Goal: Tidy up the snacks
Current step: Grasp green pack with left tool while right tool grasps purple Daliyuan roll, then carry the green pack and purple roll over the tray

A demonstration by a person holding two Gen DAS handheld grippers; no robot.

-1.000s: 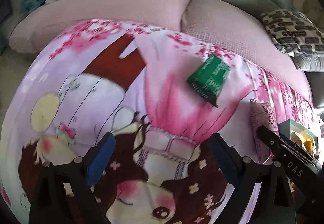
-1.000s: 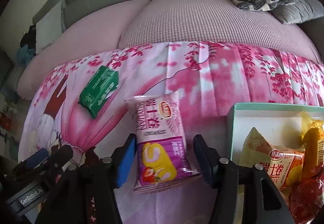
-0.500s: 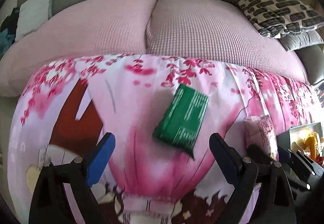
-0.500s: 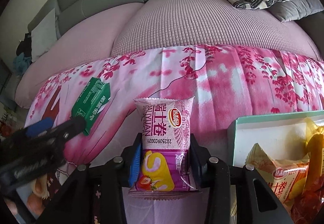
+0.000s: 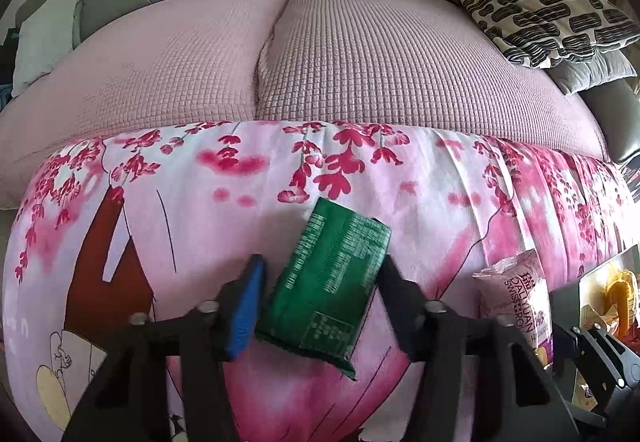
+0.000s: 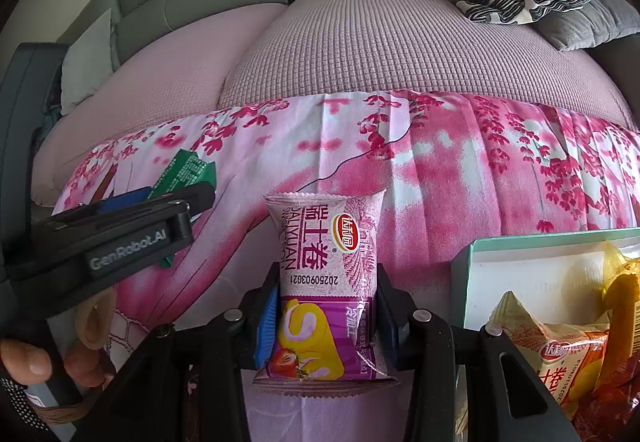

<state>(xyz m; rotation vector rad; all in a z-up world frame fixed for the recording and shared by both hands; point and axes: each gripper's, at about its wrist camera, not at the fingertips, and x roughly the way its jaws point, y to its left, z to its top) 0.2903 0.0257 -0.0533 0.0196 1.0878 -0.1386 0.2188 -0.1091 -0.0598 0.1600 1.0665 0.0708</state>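
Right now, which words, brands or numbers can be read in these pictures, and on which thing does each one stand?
"GenRobot.AI": side of the left gripper.
"DALIYUAN": pink swiss roll packet, held in the right gripper.
"2025090321": same packet, upside down.
"DALIYUAN SWISSRO…": same packet, left wrist view, cut off.
Green snack packet: print too small to read.
Yellow packet in the box: partly hidden.

A pink cherry-blossom cloth [image 6: 440, 170] covers the surface in front of the sofa. On it lies a purple Swiss-roll packet [image 6: 326, 282]. Left of the packet rests a green snack pack [image 5: 332, 286]; right of it sits a teal-rimmed box [image 6: 464, 274] of wrapped snacks.
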